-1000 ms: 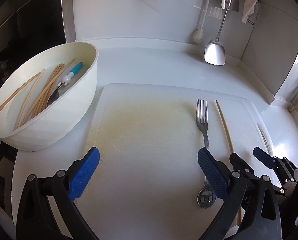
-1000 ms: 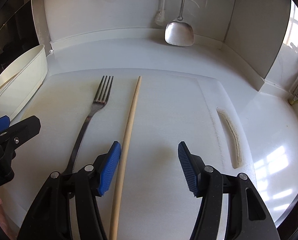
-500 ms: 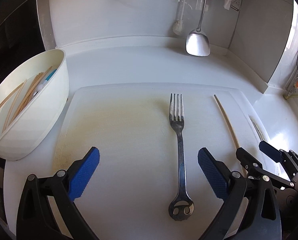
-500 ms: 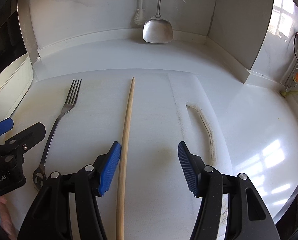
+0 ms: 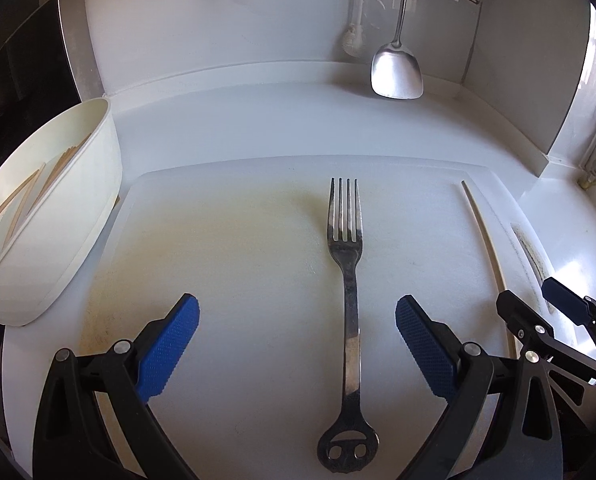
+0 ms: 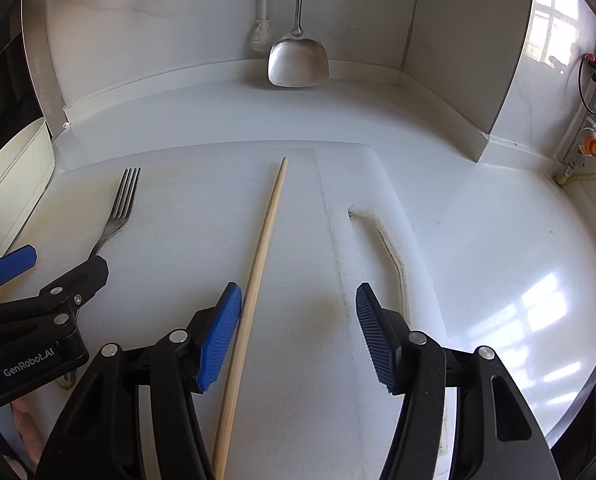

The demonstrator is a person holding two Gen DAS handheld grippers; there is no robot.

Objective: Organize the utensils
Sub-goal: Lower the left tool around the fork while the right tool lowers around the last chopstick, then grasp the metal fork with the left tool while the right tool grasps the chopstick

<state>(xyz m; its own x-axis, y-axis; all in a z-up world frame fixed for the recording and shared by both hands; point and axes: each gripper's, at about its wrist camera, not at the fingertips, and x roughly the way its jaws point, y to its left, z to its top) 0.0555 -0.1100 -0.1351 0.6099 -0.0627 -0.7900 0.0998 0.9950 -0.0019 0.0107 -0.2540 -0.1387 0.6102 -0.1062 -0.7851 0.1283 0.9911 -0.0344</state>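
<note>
The fork (image 5: pixel 347 312) is now framed squarely between the blue pads of the left tongs (image 5: pixel 297 346), lower centre of the left wrist view, tines pointing up the frame and its looped handle end at the bottom edge. A second ago it was seen off to the right, its handle partly hidden behind the right-hand pad; the view has been swung across so that the handle is straddled. The left tongs are spread wide with nothing pinched, and no contact with the metal can be made out.

Over in the right wrist view, the chopstick (image 6: pixel 254 300) is laid lengthwise up the middle of the frame, just beside the left-hand pad of the right tongs (image 6: pixel 299 336); whether pad and wood touch cannot be told. These tongs are held apart too, nothing gripped, and their gap is unchanged. The stick has been brought slightly nearer centre than before.

Both pieces are lying flat on the white cutting board (image 5: pixel 234 264), well apart from each other. At the left edge of the left view the white bowl (image 5: pixel 98 184) is seen, holding more chopsticks (image 5: pixel 18 204); it has slid further out of frame. A metal spatula (image 5: pixel 396 72) is hung against the back wall, upper right.

Judged from the line-up, a double pick is being set up: fork for the left, chopstick for the right. The chopstick sits off-centre, so the closing pads may roll it.
</note>
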